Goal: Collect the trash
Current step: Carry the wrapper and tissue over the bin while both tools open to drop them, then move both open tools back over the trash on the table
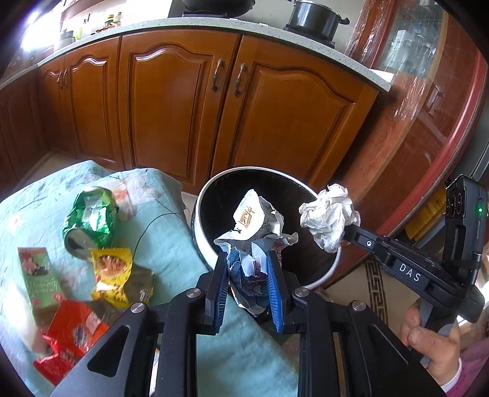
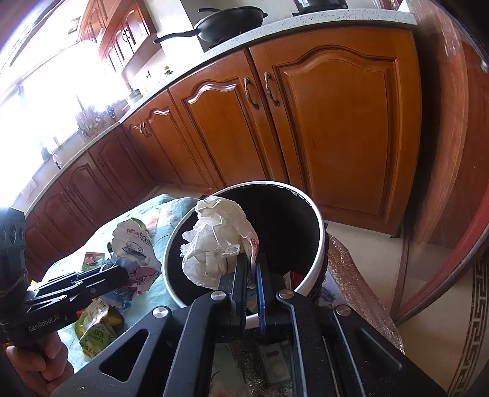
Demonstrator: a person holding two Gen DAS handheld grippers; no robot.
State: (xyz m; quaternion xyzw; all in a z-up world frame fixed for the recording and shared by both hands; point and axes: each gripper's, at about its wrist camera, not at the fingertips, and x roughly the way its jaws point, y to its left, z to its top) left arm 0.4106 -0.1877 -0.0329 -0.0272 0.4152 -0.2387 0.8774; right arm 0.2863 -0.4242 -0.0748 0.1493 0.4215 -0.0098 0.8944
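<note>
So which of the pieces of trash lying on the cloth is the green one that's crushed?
The crushed green can, lying farthest back on the blue cloth. The yellow packet and red wrapper lie nearer.

The right gripper (image 1: 345, 236) bears "DAS" on its body. The left gripper (image 2: 122, 271) reads "GenRobot.AI". A green packet (image 2: 97, 328) shows "100".

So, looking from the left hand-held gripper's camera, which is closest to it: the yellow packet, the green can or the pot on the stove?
1. Yellow packet, just left of the left hand-held gripper, on the cloth.
2. Green can, farther left, behind the packet.
3. Pot, far back on the stove.
</note>
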